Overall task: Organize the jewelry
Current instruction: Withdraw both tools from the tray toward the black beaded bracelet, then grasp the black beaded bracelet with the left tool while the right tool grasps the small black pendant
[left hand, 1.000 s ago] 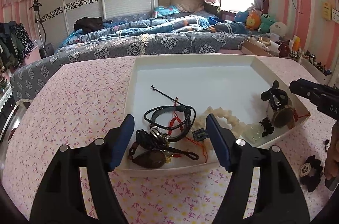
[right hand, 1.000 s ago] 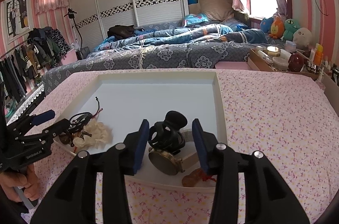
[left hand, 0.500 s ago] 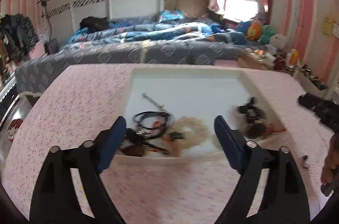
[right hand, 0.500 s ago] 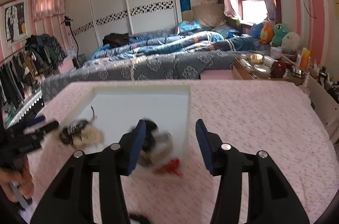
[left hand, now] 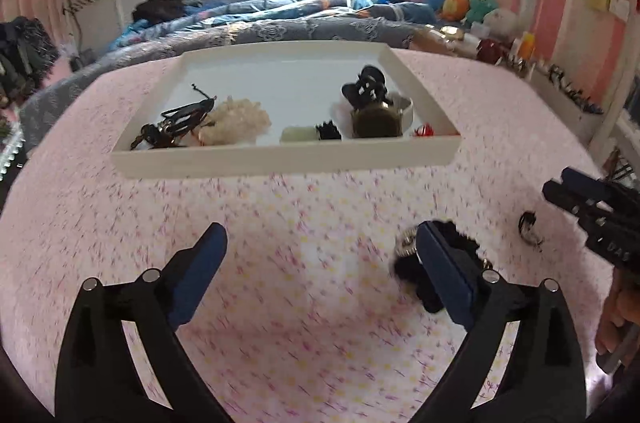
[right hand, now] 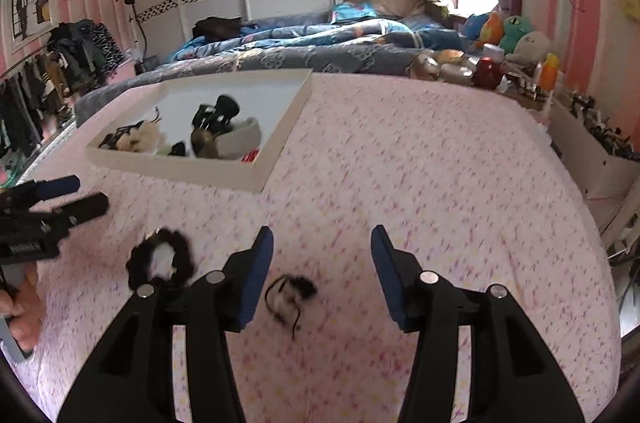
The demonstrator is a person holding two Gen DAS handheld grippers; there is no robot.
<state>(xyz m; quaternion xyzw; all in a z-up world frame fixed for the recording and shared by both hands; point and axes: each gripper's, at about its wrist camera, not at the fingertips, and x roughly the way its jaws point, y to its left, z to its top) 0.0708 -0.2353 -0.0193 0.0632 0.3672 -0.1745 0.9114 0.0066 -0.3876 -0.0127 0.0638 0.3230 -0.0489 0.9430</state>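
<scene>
A white tray (left hand: 280,157) on the pink floral table holds black cords (left hand: 176,121), a cream bead bracelet (left hand: 236,121), a black hair claw (left hand: 366,89) and a bronze round piece (left hand: 376,123); the tray also shows in the right wrist view (right hand: 180,165). My left gripper (left hand: 320,259) is open and empty, back from the tray, with a black scrunchie (left hand: 408,265) by its right finger. My right gripper (right hand: 322,263) is open and empty, with a small black piece (right hand: 292,293) between its fingers on the cloth. The scrunchie (right hand: 160,261) lies to its left.
A small dark ring (left hand: 528,225) lies on the cloth near the right gripper's tip. A bed (right hand: 320,43) stands behind the table. A cluttered shelf (right hand: 500,71) with bottles and plush toys runs along the right wall.
Both grippers have pulled back from the tray toward the table's near side. The right gripper has let go of the hair claw, which now sits in the tray, and opened wider.
</scene>
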